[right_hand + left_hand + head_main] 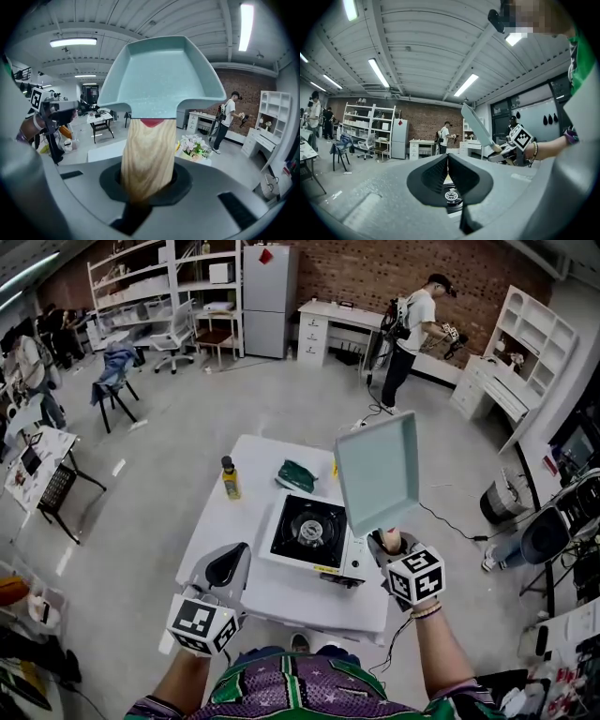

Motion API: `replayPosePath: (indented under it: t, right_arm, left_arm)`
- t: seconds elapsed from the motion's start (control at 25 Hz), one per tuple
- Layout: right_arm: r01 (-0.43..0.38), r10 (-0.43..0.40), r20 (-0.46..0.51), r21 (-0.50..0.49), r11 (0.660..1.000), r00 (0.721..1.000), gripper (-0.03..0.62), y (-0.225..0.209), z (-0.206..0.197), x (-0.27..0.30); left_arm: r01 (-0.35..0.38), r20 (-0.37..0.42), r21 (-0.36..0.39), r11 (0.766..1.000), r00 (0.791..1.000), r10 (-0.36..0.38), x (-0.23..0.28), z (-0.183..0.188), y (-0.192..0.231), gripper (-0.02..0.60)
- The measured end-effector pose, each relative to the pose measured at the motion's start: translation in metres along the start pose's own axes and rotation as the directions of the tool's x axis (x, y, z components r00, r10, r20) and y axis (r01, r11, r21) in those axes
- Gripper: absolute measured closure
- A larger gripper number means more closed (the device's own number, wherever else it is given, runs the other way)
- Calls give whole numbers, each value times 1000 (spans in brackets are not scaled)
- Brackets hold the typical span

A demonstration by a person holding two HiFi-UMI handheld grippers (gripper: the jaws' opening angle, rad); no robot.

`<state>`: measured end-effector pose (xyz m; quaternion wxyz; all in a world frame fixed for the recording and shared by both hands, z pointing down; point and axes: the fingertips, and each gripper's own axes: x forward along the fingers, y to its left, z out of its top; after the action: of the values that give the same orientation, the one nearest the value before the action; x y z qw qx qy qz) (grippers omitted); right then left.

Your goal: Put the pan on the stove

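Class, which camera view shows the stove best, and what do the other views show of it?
The head view: the stove sits nearly whole, seen from above, on the white table. The left gripper view shows only a sliver of it below the shut jaws. The right gripper view shows none of it.

Stove (309,532) on table (220,521), bottle (230,478) behind and left of it, pan (378,472) raised at stove's right
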<state>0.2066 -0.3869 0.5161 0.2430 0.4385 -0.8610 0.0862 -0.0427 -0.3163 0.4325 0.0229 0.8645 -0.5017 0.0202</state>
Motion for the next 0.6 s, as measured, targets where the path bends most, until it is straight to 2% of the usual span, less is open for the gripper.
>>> replayPosePath:
  t: [0.28,0.6]
  right_arm:
    - [-71,68,-60,-53,996,996,549,-21,-20,25]
    - [-174,155,-154,-124,977,976,549,-31,-49,57]
  left_arm:
    - [-15,-28,8,1000,999,15,21,-10,-6,563]
    - [-70,-52,-13,997,996,69,33,-19,-3,563]
